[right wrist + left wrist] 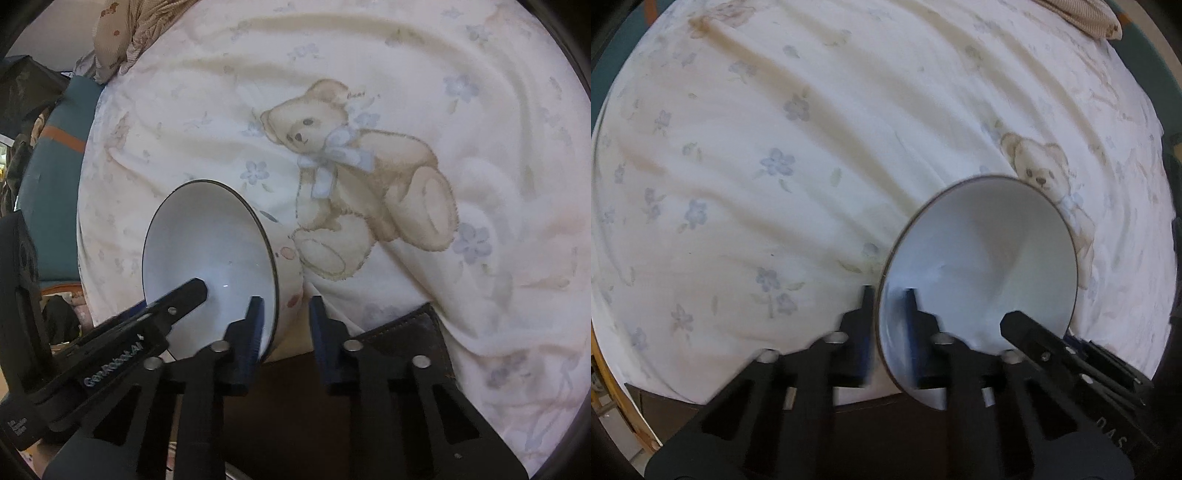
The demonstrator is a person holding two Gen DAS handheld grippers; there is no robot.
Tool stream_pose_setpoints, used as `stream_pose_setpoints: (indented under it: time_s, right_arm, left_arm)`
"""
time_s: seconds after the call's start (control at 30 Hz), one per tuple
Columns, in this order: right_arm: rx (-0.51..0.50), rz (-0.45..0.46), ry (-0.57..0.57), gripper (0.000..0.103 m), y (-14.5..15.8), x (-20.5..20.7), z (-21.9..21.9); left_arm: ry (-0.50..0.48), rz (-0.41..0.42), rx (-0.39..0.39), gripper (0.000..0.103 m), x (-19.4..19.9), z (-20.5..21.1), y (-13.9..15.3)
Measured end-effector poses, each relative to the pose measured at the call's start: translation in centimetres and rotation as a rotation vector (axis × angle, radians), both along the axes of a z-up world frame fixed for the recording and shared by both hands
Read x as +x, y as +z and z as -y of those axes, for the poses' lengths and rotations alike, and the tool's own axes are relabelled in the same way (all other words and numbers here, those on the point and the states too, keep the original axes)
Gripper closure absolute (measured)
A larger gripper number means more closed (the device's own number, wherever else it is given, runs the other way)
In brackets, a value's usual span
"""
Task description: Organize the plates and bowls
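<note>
The bowl (982,266) is up off the bed, tipped on its side so its white inside faces both cameras, and its dark-edged rim straddles the two tools. The left gripper (888,295) has the rim's left edge running between its fingers, one blue pad outside the wall and one inside; the gap looks narrow enough to be a pinch on the rim, though blur there makes the contact hard to confirm. From the other side, the right gripper (284,302) has its left finger inside the bowl near the rim's lower right edge, while its right finger stands well clear of the outer wall, so those jaws are apart with the wall between them.

Both tools sit at the bowl's near, lower edge, on opposite sides, and its mouth opens back towards them rather than upward. I judge a hand-over or a two-sided hold is under way.

Beneath lies the sheet (480,92) with its printed bear (369,162).
</note>
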State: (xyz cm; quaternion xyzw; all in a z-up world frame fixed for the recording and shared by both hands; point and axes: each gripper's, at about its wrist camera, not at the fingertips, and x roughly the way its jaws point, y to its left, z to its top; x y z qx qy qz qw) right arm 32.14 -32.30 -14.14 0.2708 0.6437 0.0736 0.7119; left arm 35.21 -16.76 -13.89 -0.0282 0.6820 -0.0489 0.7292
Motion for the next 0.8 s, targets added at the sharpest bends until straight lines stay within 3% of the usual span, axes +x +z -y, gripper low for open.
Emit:
stream_pose_setpoints:
  time_s: [0.43,0.63,0.8]
  right_arm:
    - [-0.023,0.071,0.051,0.085,2.6,-1.2,-0.4]
    - [-0.045,0.067,0.12,0.085,4.2,-4.1,-0.9]
    - [-0.072,0.037,0.173,0.085,4.4,-7.0,-0.4]
  left_arm:
    - [-0.045,0.043,0.056,0.093,-4.0,0.9,4.0]
    - [-0.131,0.024,0.069,0.092,-7.5,2.2,5.1]
    - [-0.247,-0.023,0.077,0.09,-10.3,4.3,4.3]
